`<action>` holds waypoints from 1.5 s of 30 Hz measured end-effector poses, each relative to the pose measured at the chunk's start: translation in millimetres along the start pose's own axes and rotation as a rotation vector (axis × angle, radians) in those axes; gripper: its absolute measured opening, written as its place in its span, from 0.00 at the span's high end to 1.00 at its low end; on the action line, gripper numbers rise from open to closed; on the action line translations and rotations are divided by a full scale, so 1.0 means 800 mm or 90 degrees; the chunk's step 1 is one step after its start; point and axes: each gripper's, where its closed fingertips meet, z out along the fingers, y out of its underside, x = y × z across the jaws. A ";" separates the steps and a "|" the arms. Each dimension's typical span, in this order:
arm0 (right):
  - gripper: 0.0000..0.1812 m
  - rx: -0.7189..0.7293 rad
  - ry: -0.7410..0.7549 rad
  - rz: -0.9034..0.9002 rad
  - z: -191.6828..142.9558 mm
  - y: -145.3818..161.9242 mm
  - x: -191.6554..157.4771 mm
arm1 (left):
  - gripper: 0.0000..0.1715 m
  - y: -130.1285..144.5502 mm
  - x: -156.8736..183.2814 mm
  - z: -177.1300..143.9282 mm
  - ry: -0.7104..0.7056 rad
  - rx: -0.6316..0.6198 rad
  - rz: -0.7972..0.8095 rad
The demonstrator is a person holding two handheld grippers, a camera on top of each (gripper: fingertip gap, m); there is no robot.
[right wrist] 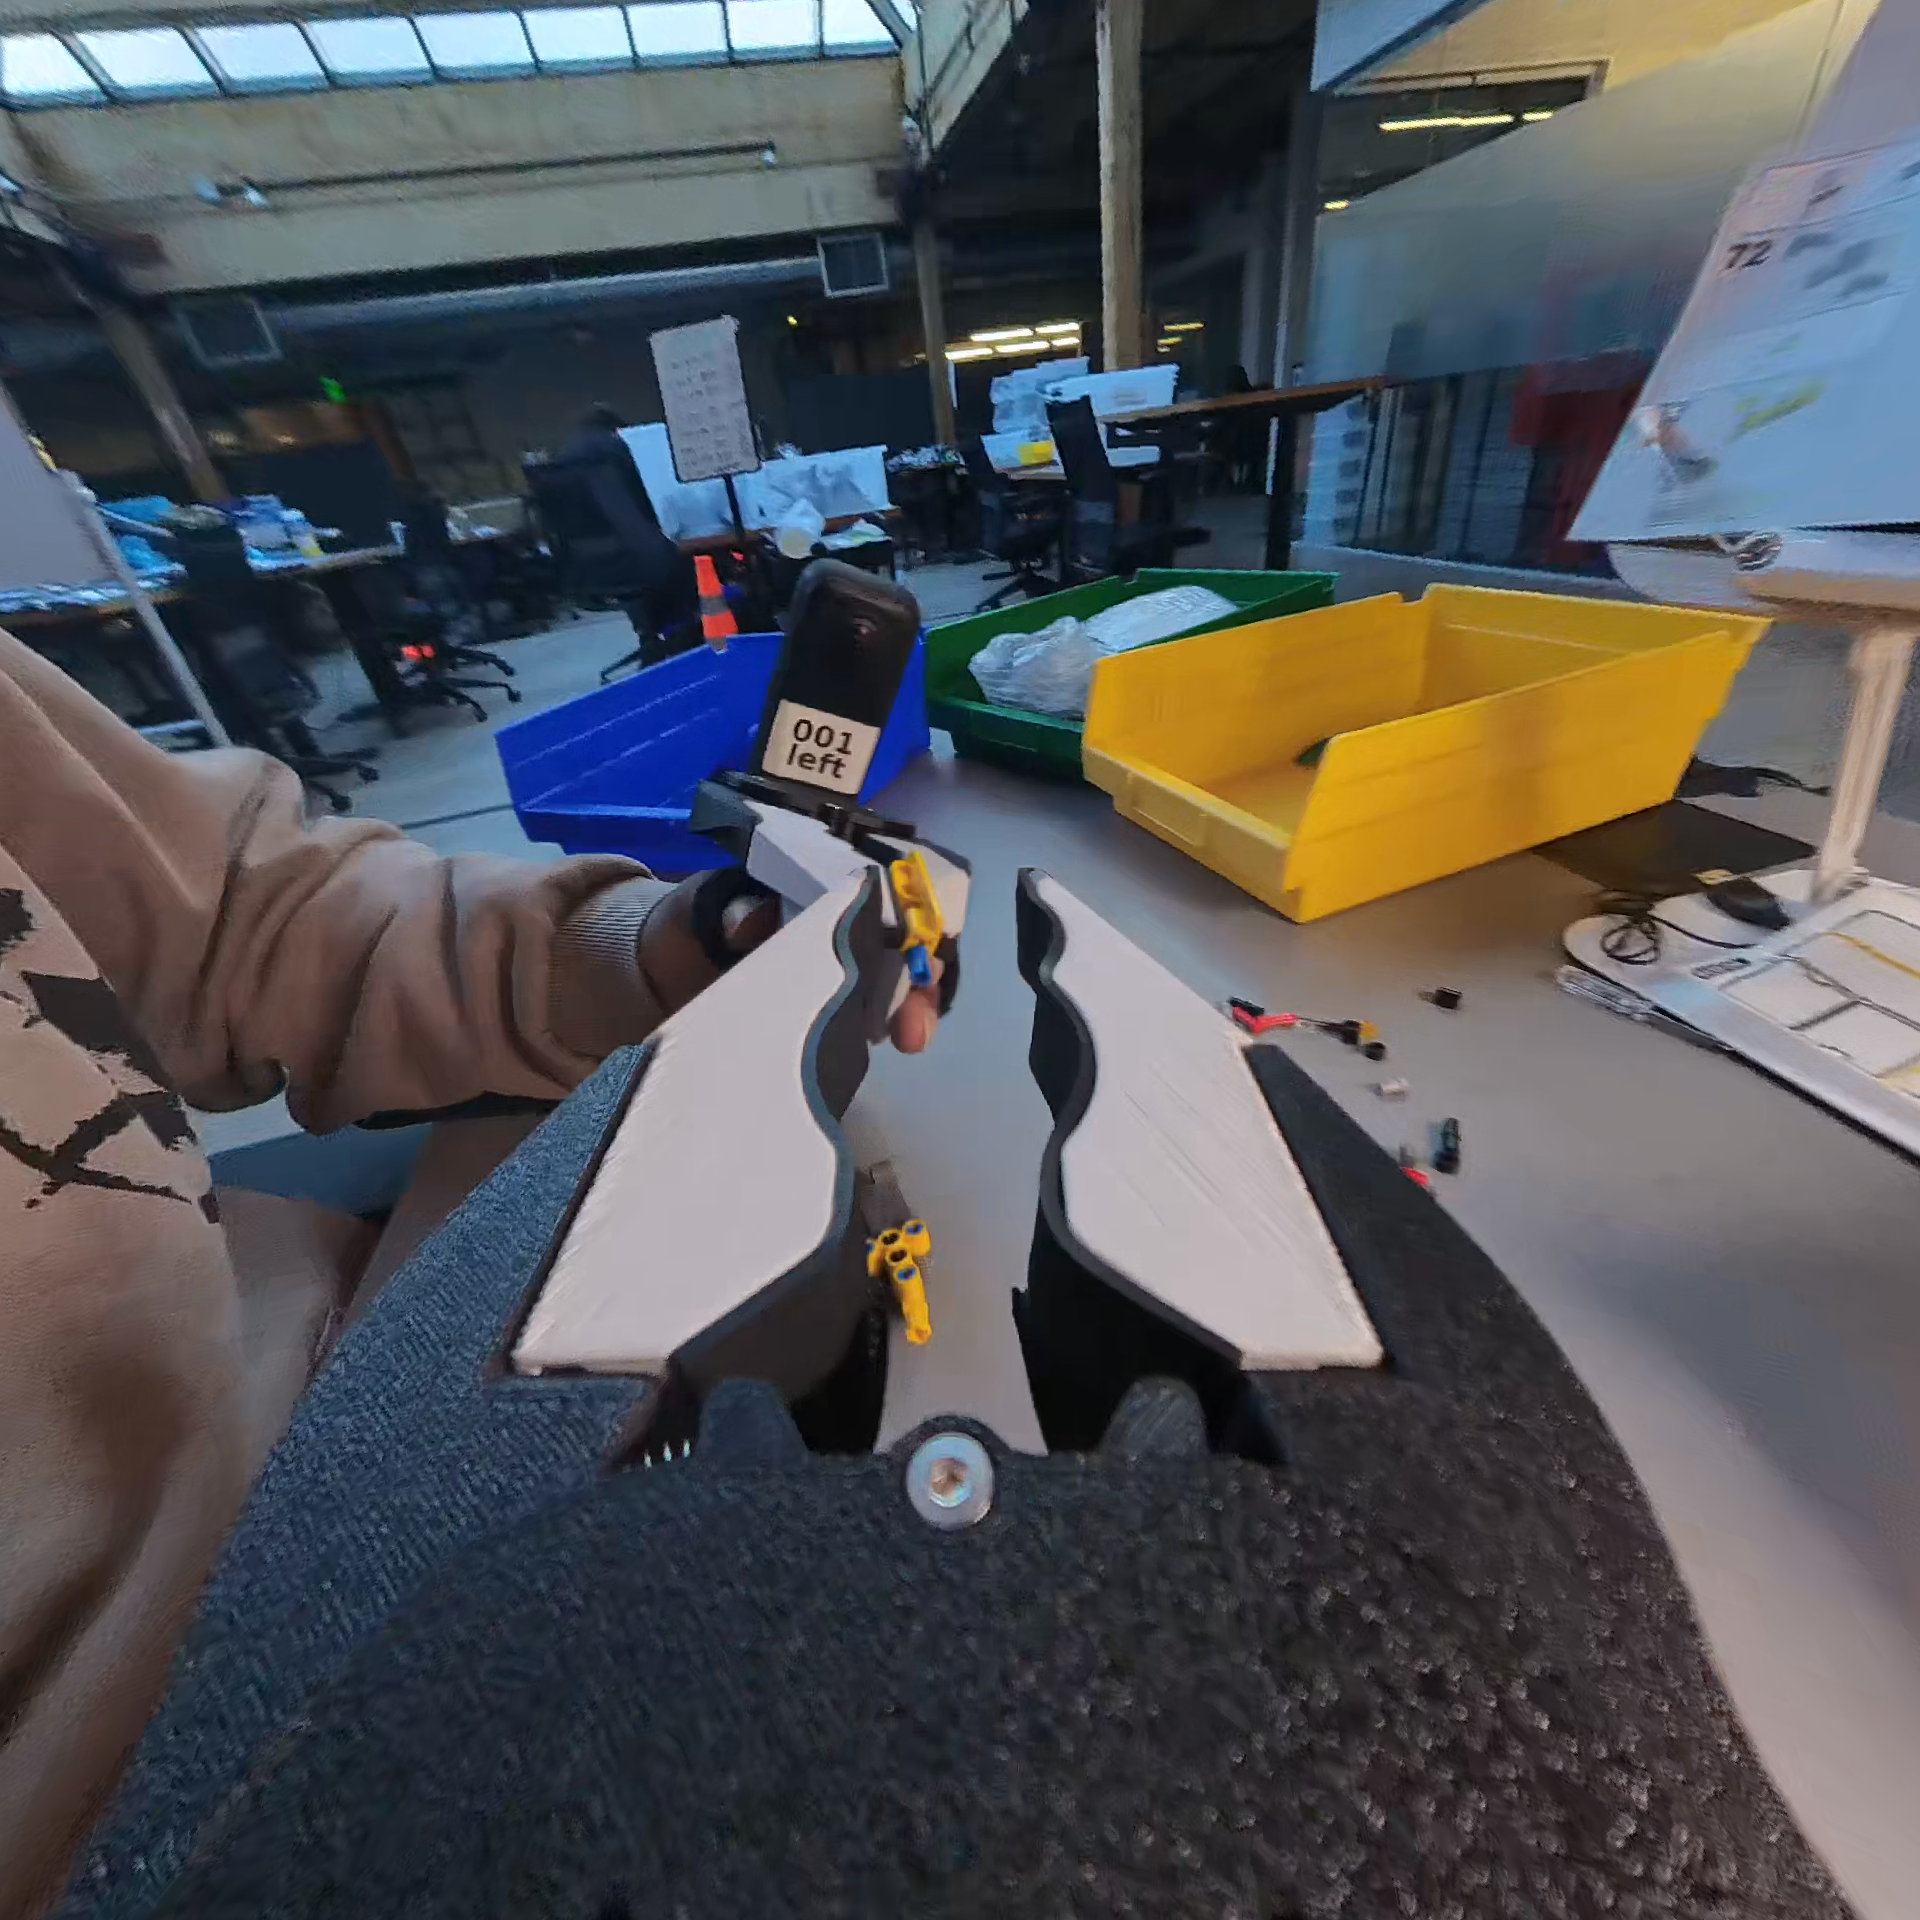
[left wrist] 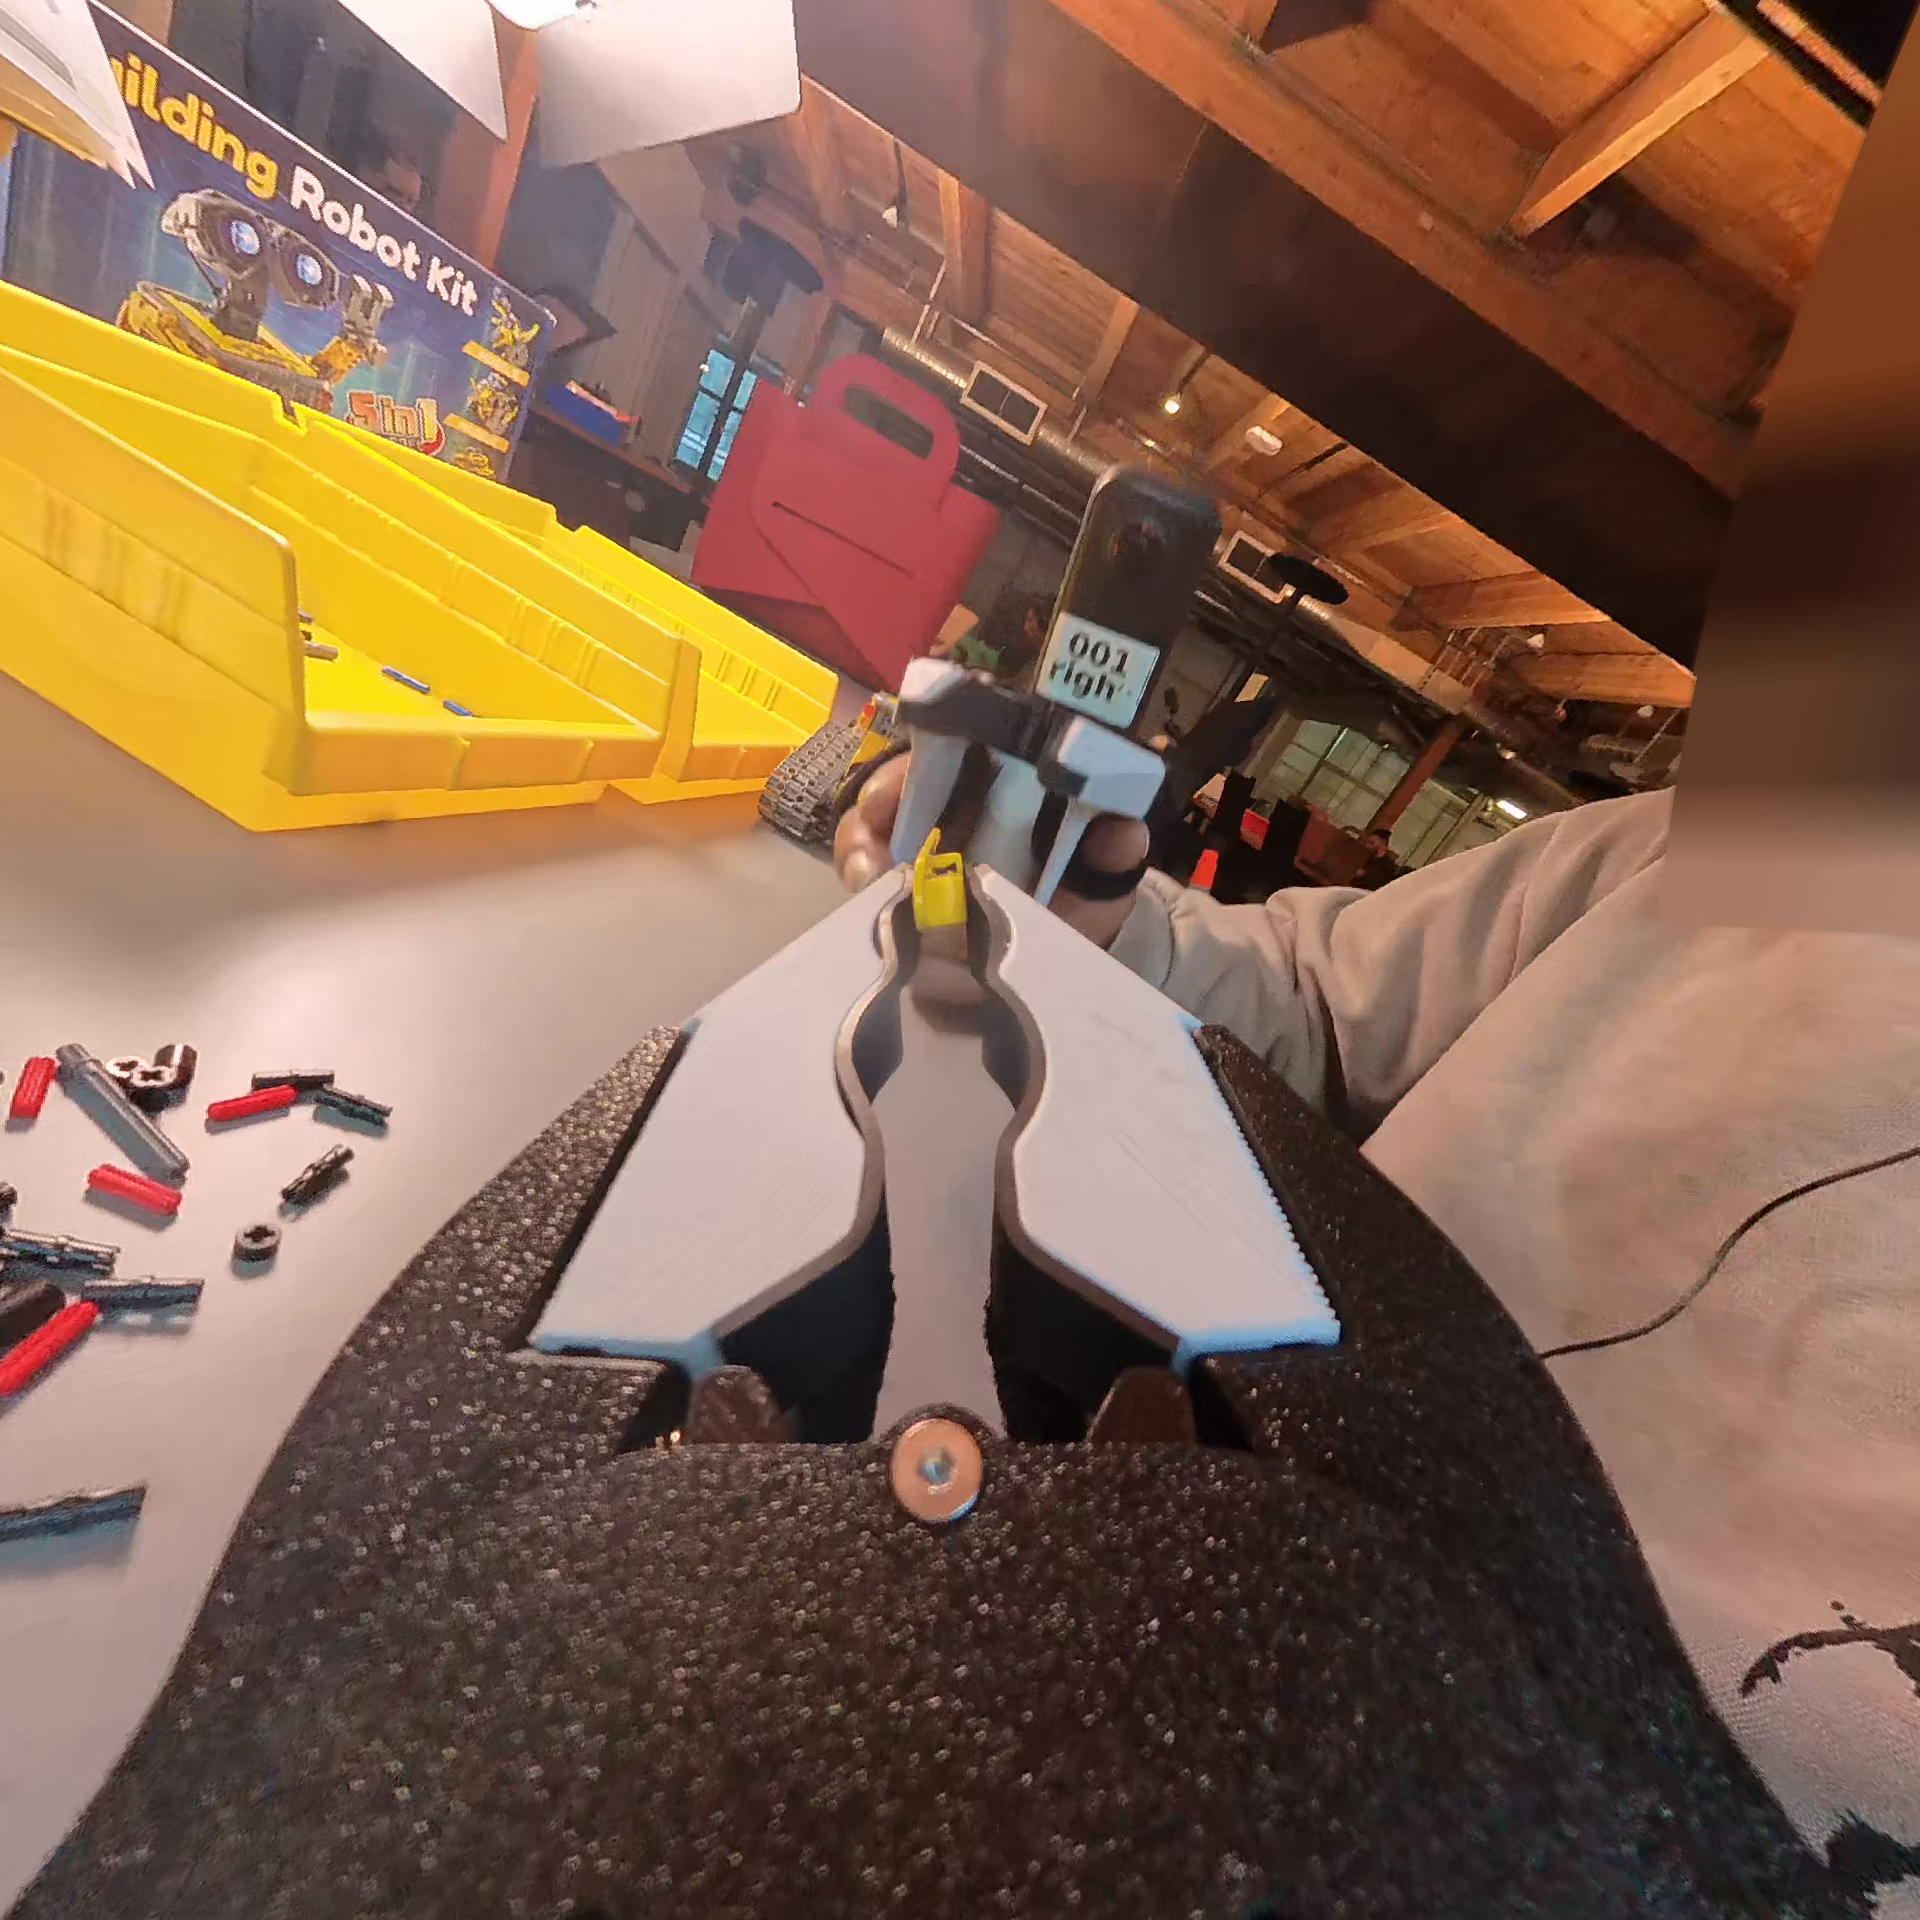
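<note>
left wrist view: left hand-held gripper (left wrist: pixel 940 894) clenched on small yellow piece (left wrist: pixel 935 891), light, stiff, pinched mid-body; right hand-held gripper (right wrist: pixel 940 883) released, above worktop (right wrist: pixel 1558 1299).

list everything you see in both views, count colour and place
yellow piece: one, yellow, gripped at left gripper tips
second yellow piece: one, yellow with blue pins, on table between right gripper fingers
small pins: many, red, black, grey, scattered on table
bins: yellow, green, blue, far side of table
kit box: one, blue, behind yellow bin
left gripper: shut on yellow piece
right gripper: open, empty
</note>
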 end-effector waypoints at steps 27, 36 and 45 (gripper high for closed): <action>0.86 -0.031 0.110 -0.283 -0.012 0.040 0.016 | 0.96 0.002 -0.010 0.034 0.085 0.038 -0.238; 0.98 -0.021 0.102 -0.302 -0.011 0.038 0.005 | 0.96 0.008 -0.008 0.031 0.070 0.026 -0.239; 0.99 -0.043 0.059 -0.286 -0.013 0.047 0.000 | 0.96 0.021 -0.006 0.029 0.030 -0.033 -0.192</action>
